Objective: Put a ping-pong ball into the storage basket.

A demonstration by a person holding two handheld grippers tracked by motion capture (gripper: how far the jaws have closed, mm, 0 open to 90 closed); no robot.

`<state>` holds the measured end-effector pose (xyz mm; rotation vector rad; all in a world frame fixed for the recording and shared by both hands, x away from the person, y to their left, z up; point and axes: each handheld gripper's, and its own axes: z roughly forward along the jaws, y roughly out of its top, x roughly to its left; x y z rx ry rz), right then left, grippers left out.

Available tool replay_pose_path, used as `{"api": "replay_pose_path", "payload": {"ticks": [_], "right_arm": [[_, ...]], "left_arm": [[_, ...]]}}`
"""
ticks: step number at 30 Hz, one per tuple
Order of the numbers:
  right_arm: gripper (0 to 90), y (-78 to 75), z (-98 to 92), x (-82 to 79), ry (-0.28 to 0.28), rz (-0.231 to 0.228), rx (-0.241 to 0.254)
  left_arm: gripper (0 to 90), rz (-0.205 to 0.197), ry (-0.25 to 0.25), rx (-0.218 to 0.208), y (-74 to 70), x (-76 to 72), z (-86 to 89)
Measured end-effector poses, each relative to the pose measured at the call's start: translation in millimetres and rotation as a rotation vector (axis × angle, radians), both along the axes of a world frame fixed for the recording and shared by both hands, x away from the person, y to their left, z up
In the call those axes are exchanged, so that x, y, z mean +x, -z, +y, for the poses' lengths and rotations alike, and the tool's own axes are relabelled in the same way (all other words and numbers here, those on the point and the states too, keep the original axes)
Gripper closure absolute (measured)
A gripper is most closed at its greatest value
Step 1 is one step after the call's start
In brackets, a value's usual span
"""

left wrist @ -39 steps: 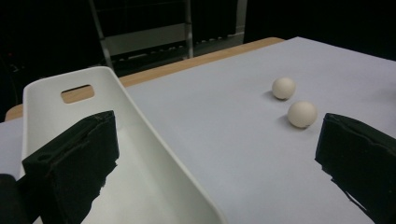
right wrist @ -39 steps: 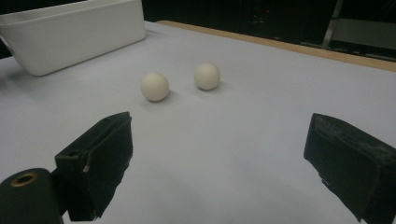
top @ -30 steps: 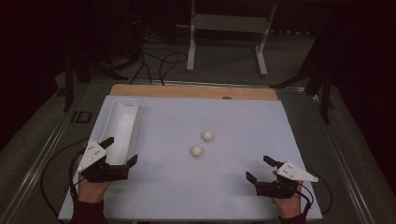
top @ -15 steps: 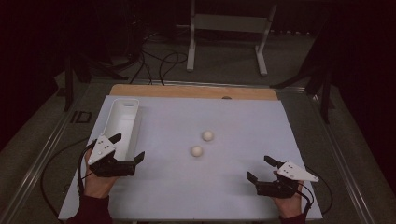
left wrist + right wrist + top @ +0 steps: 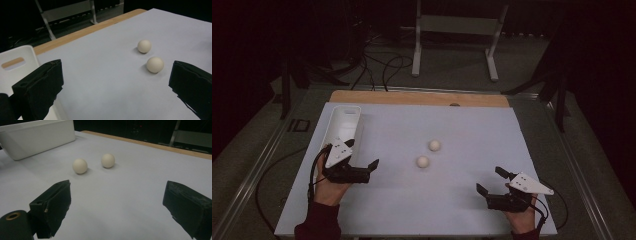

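Note:
Two white balls lie mid-table on the pale sheet: the nearer ball (image 5: 423, 161) (image 5: 155, 64) (image 5: 80, 166) and the farther ball (image 5: 434, 145) (image 5: 144, 46) (image 5: 108, 160). They sit close together without touching. My left gripper (image 5: 361, 154) (image 5: 116, 72) is open and empty, beside the white tray (image 5: 343, 120) (image 5: 17, 55) (image 5: 37, 135), its jaws pointing toward the balls from their left. My right gripper (image 5: 490, 180) (image 5: 117, 192) hovers open near the front right of the sheet, with nothing between its jaws, facing the balls from a distance.
A wooden strip (image 5: 417, 98) runs along the sheet's far edge. Beyond the table stand a metal frame (image 5: 457, 30) and cables on the dark floor. Bare sheet (image 5: 422, 210) lies between the two grippers.
My left gripper has moved forward and right, toward the balls, alongside the tray's near end. The right gripper and both balls have stayed put.

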<state>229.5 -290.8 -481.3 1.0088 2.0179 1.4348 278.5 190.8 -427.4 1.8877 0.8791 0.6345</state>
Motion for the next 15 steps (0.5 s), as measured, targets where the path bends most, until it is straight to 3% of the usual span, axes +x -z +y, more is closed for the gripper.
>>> {"api": "replay_pose_path", "payload": {"ticks": [15], "right_arm": [[7.8,-0.2,0.1,-0.3,0.004,-0.002,-0.003]], "left_arm": [[0.0,0.022,0.041,0.017,-2.4,16.3,-27.9]]}}
